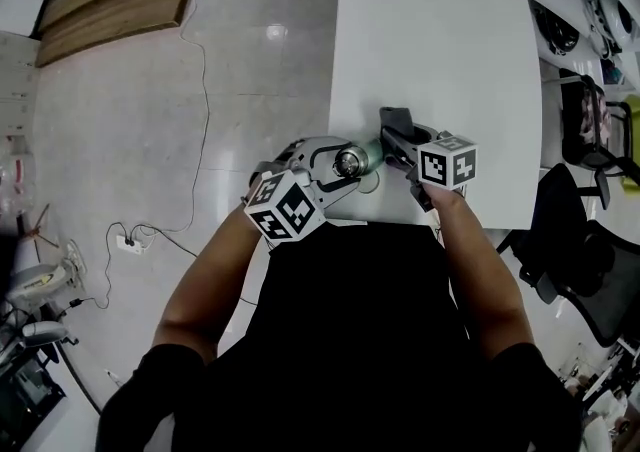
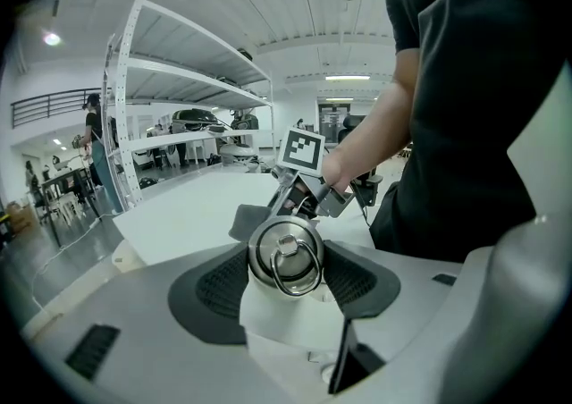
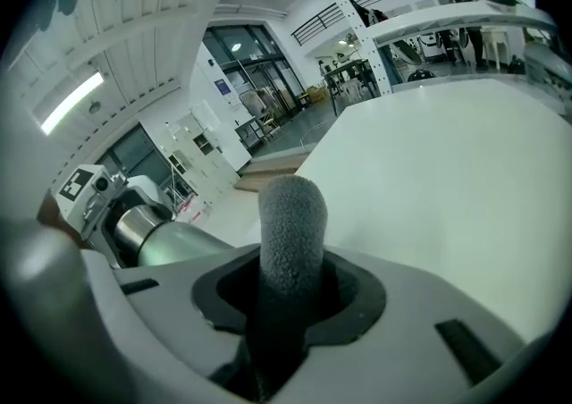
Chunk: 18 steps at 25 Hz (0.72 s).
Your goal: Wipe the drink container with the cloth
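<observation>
Tongs check first. Left tongs (image 2: 286, 279): clamped on the drink container (image 2: 284, 252) right at the cap end, with the ring lid facing straight back into the left gripper view. Right tongs (image 3: 288, 293): pressed onto a rolled wad of grey cloth (image 3: 291, 228), poking out past the tips.

Sits over the near edge of the white surface (image 1: 430, 40), between the two grippers, and looks lifted rather than resting. Lying roughly level, long axis running from the left tongs over toward the right ones, steel neck first and pale green body after. From the right gripper view, off to the left of the cloth and just beside it. Can't tell for sure about contact, looks like a sliver of gap.

So probably right at the start of wiping. Needs the cloth swung left onto the body, then dragged along that long axis, not across. Right tongs obviously the nearer pair for that, left just for steadying. Worth watching the grip at the cap: easy to lever loose with a sideways shove at the far end.
</observation>
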Each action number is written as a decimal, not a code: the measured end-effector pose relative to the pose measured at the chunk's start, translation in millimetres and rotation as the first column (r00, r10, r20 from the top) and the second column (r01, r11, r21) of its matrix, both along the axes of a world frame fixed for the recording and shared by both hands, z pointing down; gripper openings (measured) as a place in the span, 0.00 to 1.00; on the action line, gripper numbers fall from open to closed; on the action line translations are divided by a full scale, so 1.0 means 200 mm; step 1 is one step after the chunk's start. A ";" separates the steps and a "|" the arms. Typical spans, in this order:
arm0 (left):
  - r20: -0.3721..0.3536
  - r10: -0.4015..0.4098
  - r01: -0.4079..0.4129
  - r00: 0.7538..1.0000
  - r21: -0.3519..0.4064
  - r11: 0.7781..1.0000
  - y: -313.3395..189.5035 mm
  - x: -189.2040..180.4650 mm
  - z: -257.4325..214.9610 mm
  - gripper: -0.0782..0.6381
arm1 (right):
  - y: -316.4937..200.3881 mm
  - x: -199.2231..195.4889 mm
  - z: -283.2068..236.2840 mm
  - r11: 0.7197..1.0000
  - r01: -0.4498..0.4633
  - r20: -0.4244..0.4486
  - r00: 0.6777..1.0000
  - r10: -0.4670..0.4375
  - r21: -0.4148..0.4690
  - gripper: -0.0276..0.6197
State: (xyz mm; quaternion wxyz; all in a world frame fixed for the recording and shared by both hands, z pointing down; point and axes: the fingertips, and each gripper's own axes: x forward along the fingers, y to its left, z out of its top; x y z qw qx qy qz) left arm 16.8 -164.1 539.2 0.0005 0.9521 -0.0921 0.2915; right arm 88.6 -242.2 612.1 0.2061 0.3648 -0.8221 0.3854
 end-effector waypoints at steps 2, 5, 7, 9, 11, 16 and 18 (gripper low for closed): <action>0.005 0.009 -0.009 1.000 0.008 1.000 0.00 0.01 0.00 0.47 | -0.01 0.01 0.02 1.000 0.012 -0.055 0.998 -0.012 0.006 0.21; 0.008 0.019 -0.019 1.000 0.010 1.000 0.00 0.01 0.00 0.47 | -0.02 0.05 0.06 1.000 0.014 -0.159 0.987 -0.011 0.018 0.21; 0.011 0.026 -0.026 1.000 0.012 1.000 0.01 0.01 0.00 0.47 | -0.04 0.10 0.05 0.999 -0.016 -0.206 0.978 0.023 0.037 0.21; 0.017 0.038 -0.038 0.999 0.019 0.999 0.01 0.00 0.00 0.47 | -0.09 0.14 -0.01 0.996 -0.070 -0.181 0.980 0.081 0.063 0.21; 0.024 0.048 -0.049 0.999 0.026 0.998 0.01 -0.01 0.00 0.47 | -0.13 0.12 -0.14 0.990 -0.120 -0.077 0.989 0.126 0.075 0.21; 0.030 0.062 -0.063 0.998 0.037 0.997 0.01 -0.02 0.01 0.47 | -0.16 -0.12 -0.48 0.991 -0.130 0.325 0.936 0.134 -0.034 0.21; 0.032 0.069 -0.070 0.997 0.044 0.997 0.02 -0.02 0.01 0.47 | -0.16 -0.24 -0.59 0.993 -0.087 0.440 0.891 0.112 -0.076 0.21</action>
